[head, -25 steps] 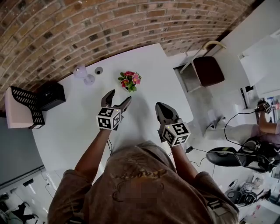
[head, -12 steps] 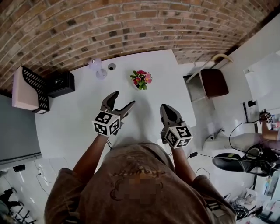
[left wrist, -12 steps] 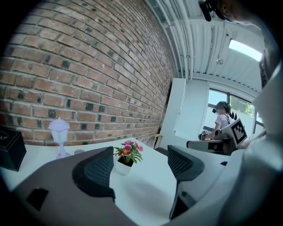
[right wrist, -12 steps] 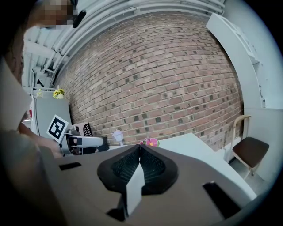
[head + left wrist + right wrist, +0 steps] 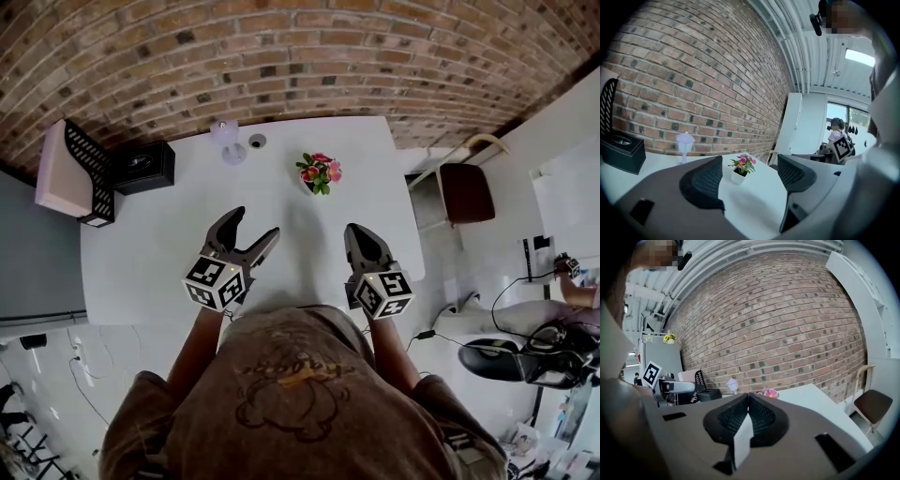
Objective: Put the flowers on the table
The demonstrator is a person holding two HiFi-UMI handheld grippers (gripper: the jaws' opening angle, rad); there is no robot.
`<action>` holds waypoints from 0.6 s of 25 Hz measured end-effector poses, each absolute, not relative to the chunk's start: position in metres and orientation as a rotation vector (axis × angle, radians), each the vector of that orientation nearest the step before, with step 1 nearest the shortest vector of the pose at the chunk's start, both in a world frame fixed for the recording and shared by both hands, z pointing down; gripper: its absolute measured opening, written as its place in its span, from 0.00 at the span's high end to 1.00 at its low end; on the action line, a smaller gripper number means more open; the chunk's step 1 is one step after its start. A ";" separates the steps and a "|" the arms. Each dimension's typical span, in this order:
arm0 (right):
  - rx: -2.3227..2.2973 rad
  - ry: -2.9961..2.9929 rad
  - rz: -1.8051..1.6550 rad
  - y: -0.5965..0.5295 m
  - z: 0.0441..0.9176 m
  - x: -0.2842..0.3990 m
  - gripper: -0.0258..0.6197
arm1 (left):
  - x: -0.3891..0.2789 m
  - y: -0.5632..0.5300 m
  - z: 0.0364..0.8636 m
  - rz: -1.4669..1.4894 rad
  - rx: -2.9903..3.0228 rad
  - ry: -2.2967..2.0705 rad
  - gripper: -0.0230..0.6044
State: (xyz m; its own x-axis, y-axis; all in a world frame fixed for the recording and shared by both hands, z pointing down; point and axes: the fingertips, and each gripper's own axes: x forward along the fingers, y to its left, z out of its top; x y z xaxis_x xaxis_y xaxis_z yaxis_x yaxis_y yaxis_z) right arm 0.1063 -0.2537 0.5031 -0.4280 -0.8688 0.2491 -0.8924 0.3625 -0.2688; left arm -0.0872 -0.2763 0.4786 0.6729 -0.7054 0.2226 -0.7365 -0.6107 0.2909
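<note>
Upper centre of the frame, on the table [image 5: 169, 262]: potted flowers [image 5: 320, 173]. Left of them, near the far edge: small lamp [image 5: 226, 141]. Further left, at the table's corner: tissue box [image 5: 143, 166]. Right, beside the table: chair [image 5: 466, 190].

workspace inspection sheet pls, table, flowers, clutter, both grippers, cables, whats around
Surface: white table, mostly bare in the middle.
Job's things: flowers upright in a white pot on the table's far side, apart from both grippers.
Clutter: small lilac lamp-like item and small round object near the far edge; black box and black perforated rack at the left end.
Grippers: left gripper jaws apart, empty; right gripper jaws together, holding nothing.
Cables: nothing seen on the table; thin cable on the floor at right.
Surroundings: brick wall behind; chair right of the table.
</note>
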 end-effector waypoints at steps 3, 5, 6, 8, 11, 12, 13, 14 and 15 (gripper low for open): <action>1.627 -2.546 0.558 -0.254 0.500 0.102 0.96 | -0.095 -0.274 0.471 0.095 2.552 -1.177 0.36; 1.623 -2.549 0.554 -0.254 0.499 0.102 0.96 | -0.097 -0.276 0.469 0.077 2.558 -1.190 0.36; 1.624 -2.550 0.552 -0.254 0.499 0.102 0.96 | -0.097 -0.277 0.468 0.074 2.561 -1.195 0.36; 1.625 -2.552 0.549 -0.254 0.499 0.102 0.96 | -0.099 -0.280 0.465 0.065 2.569 -1.207 0.38; 1.626 -2.555 0.549 -0.254 0.498 0.102 0.96 | -0.101 -0.282 0.460 0.030 2.575 -1.217 0.65; 1.625 -2.556 0.549 -0.254 0.498 0.102 0.96 | -0.101 -0.282 0.460 0.032 2.578 -1.217 0.67; 1.623 -2.557 0.550 -0.254 0.498 0.101 0.96 | -0.101 -0.282 0.460 0.041 2.580 -1.217 0.71; 1.621 -2.558 0.549 -0.254 0.498 0.101 0.96 | -0.101 -0.282 0.462 0.052 2.582 -1.217 0.75; 1.619 -2.560 0.548 -0.254 0.498 0.100 0.96 | -0.101 -0.281 0.463 0.062 2.582 -1.216 0.78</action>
